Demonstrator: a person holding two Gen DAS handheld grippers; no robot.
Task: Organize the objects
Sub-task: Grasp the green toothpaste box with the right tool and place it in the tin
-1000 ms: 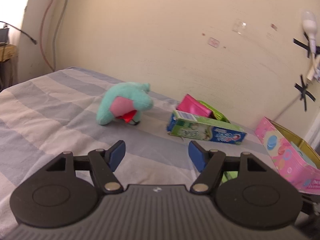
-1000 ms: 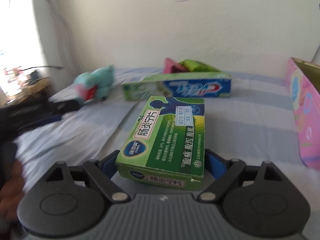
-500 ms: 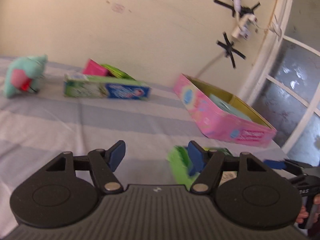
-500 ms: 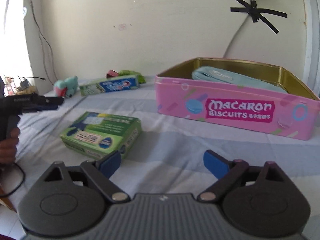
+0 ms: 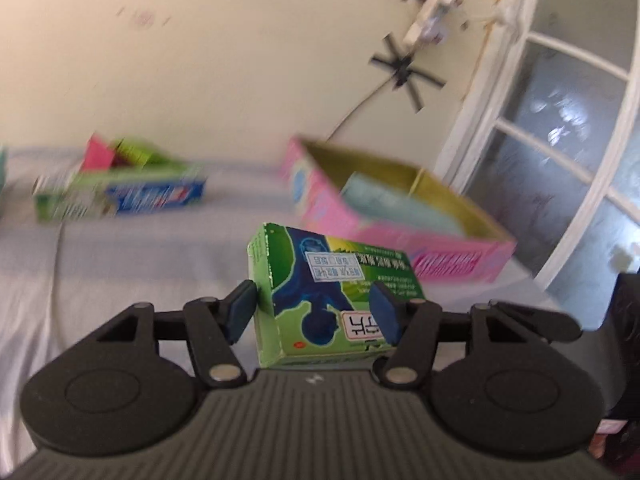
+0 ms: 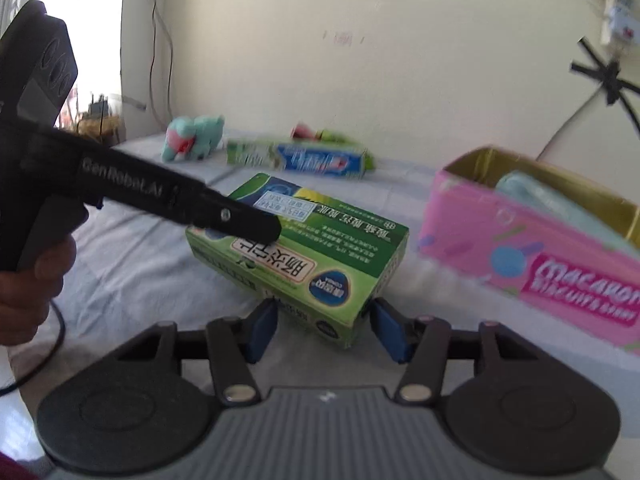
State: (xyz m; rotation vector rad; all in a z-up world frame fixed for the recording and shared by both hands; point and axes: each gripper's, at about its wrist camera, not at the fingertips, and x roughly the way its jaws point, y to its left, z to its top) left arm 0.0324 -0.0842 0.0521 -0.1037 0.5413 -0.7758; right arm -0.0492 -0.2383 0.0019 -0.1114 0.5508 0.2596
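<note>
A green medicine box lies on the striped bed. My left gripper is open, with its fingers on either side of the box's near end. In the right wrist view the same box sits between the open fingers of my right gripper, and the left gripper's black body reaches over the box from the left. A pink Macaron biscuit tin stands open at the right with a pale blue item inside.
A toothpaste box lies farther back with pink and green packets behind it. A teal plush toy sits at the back left. A wall rises behind the bed, and a window stands to the right.
My left gripper has swung over to the green box and now straddles it. My right gripper has moved closer, so the box's corner lies between its fingers.
</note>
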